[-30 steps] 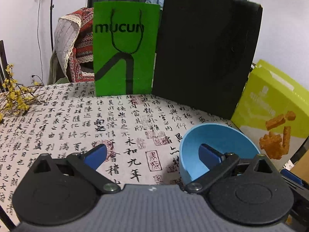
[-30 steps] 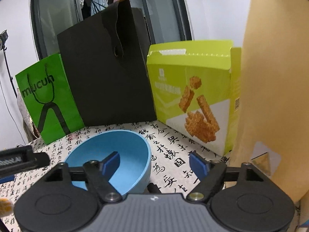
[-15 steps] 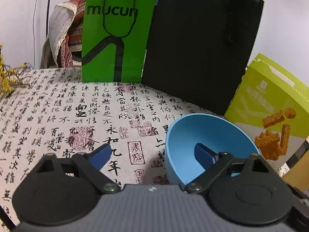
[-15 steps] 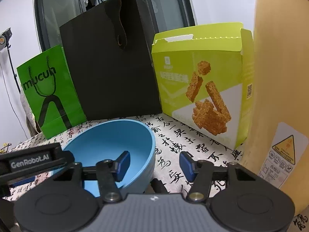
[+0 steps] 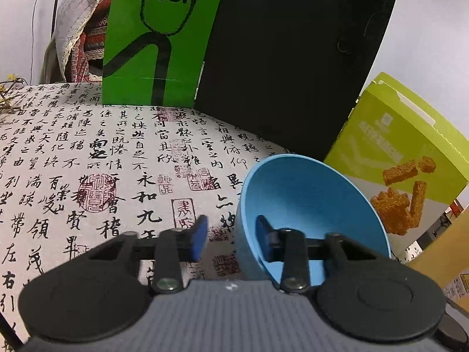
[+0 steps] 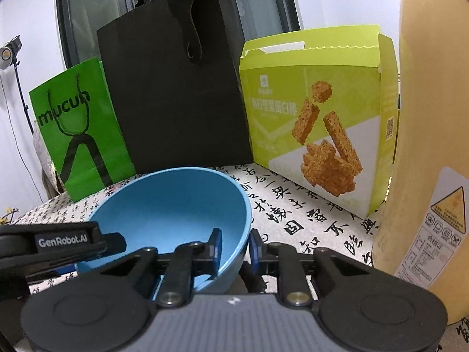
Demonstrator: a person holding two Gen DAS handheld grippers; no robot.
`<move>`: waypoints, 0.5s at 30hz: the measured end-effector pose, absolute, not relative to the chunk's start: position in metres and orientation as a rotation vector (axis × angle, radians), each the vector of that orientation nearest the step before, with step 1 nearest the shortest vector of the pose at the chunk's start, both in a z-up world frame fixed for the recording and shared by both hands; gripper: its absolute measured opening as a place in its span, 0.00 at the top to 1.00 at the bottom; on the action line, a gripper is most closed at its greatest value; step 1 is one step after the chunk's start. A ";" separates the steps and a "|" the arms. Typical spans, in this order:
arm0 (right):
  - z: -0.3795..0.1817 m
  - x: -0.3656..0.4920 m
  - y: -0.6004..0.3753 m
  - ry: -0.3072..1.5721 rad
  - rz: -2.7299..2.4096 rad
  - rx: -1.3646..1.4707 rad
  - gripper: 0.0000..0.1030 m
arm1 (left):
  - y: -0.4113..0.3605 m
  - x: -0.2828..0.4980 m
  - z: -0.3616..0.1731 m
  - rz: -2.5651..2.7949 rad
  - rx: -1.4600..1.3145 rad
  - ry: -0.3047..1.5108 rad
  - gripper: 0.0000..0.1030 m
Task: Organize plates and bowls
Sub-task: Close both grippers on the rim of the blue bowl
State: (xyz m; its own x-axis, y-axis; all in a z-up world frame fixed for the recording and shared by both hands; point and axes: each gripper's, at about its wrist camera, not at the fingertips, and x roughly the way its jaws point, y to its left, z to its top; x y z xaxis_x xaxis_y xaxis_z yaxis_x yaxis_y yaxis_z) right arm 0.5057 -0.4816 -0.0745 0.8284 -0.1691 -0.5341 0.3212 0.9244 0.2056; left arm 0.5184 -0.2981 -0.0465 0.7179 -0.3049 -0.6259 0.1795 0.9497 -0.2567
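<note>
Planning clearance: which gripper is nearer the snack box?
Right. The right gripper, jaws closing over the bowl rim, is on the side facing the snack box. The left gripper, also closing over the rim, straddles the bowl's far side.

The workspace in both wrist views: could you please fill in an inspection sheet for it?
Surface: table under a calligraphy-print cloth.
Job's things: one blue bowl, empty, tilted; no plates seen.
Clutter: green mucun paper bag, black paper bag, lime snack-bar box, tan carton, dried yellow flowers.
Grippers: left gripper closing astride the bowl's wall, gap still visible; right gripper closing, pads on the opposite wall.
Cables: thin cord on the wall.
Surroundings: patterned throw, studio lamp on a stand, dark window.
</note>
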 end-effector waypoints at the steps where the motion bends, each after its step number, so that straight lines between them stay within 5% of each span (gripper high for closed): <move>1: -0.075 0.505 -0.481 0.534 -0.266 0.293 0.84 | -0.298 0.518 -0.047 -0.272 -0.184 0.723 0.75; 15: -0.079 0.498 -0.480 0.485 -0.266 0.277 0.89 | -0.300 0.517 -0.048 -0.293 -0.161 0.701 0.80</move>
